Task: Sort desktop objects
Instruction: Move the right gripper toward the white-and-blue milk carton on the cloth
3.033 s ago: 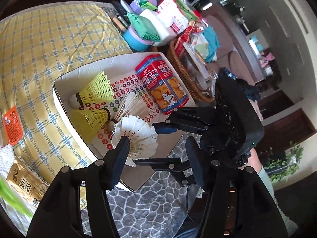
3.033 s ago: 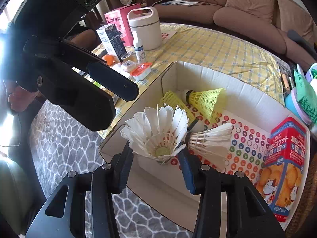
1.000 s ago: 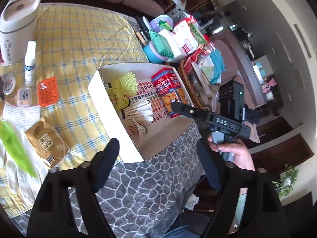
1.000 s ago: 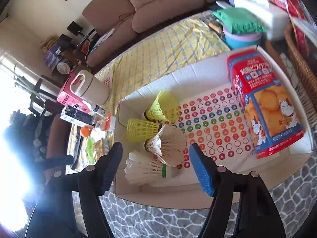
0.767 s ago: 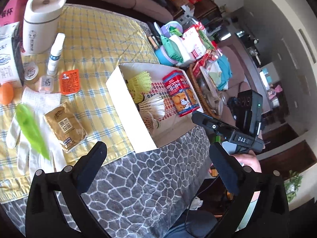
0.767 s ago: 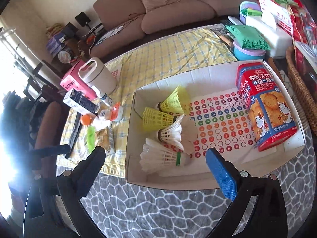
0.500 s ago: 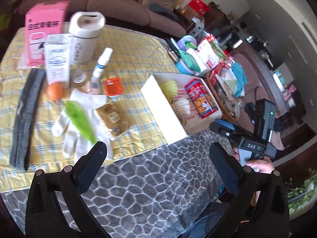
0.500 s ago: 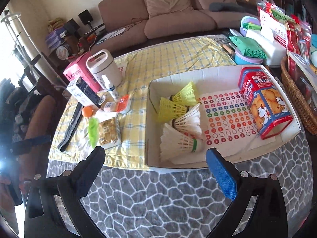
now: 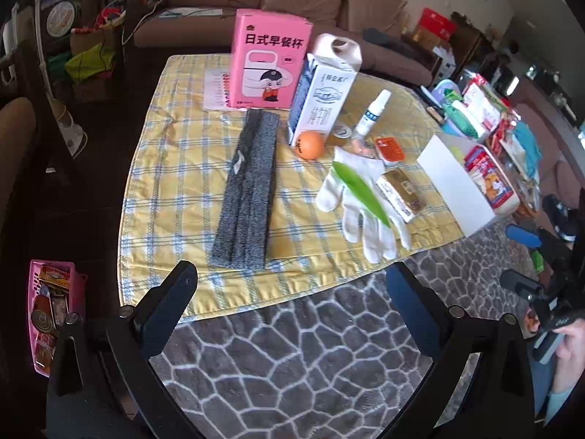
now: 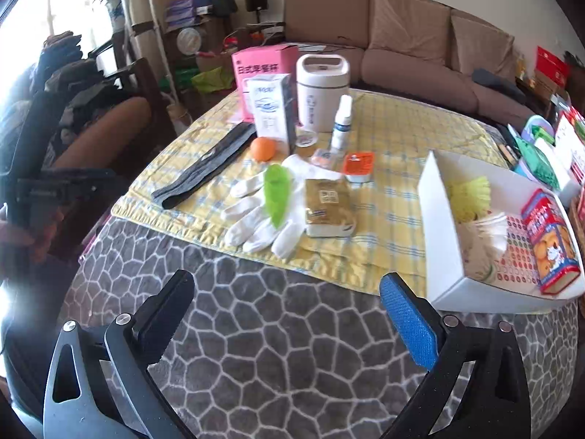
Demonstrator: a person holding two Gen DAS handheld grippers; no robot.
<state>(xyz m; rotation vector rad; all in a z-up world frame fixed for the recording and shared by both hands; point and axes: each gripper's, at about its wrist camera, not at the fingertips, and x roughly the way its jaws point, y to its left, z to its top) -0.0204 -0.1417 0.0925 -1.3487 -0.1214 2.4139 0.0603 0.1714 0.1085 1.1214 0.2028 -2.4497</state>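
While both grippers hang wide open and empty over the grey cobble-patterned mat, the white cotton glove [image 10: 267, 212] lies ahead of the right gripper [image 10: 289, 307]. Its fingers point back toward that gripper, so the right hand looks nearer than the left gripper [image 9: 292, 292].

Left gripper [image 9: 290, 280] with jaws wide apart and nothing between them, above the grey stone-patterned near part of the table [image 9: 310, 358]. On the yellow checked cloth [image 9: 175, 190]: grey folded band [image 9: 248, 190] at centre; pink box [image 9: 270, 60] and milk carton [image 9: 321, 100] toward the far edge; orange ball [image 9: 310, 145] just beside the carton; white glove [image 9: 360, 201] bearing a green leaf-shaped piece [image 9: 360, 192]; white box [image 9: 457, 186] at the right edge.
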